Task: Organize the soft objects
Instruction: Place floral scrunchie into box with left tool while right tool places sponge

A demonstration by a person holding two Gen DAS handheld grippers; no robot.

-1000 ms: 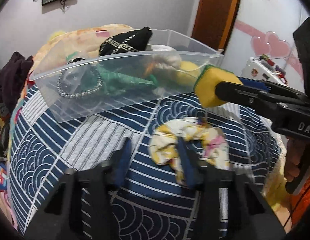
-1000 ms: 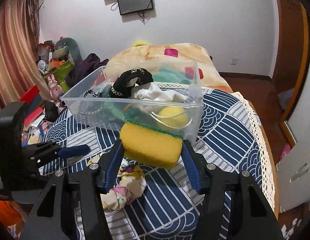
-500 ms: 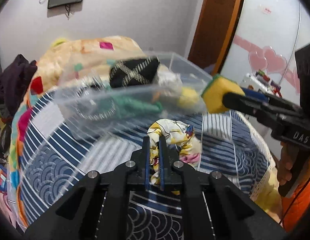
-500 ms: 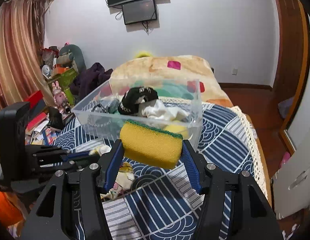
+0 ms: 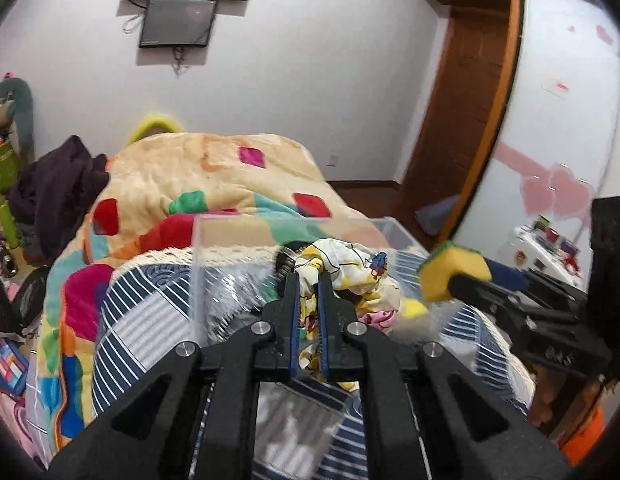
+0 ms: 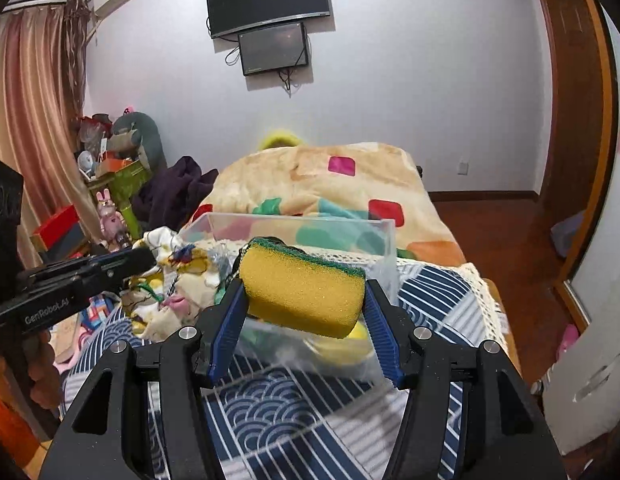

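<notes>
My left gripper point(image 5: 308, 280) is shut on a yellow-and-white patterned cloth point(image 5: 349, 276) and holds it up over the near side of the clear plastic bin point(image 5: 214, 240). The cloth also shows in the right wrist view point(image 6: 170, 284), hanging from the left gripper point(image 6: 148, 258). My right gripper point(image 6: 304, 300) is shut on a yellow sponge with a green top point(image 6: 304, 290), held in front of the bin point(image 6: 349, 226). The sponge shows in the left wrist view point(image 5: 453, 272) at the right. The bin holds dark and yellow soft items, mostly hidden.
The bin sits on a bed with a navy patterned cover point(image 6: 270, 404) and a cream blanket with coloured squares point(image 5: 230, 184). Clutter and toys point(image 6: 114, 184) stand left of the bed. A wooden door point(image 5: 465, 112) and white wardrobe point(image 5: 569, 120) are at the right.
My left gripper closed on the patterned cloth on the bed cover and lifted it up to the bin. The right gripper rose with the sponge and came nearer the bin.
</notes>
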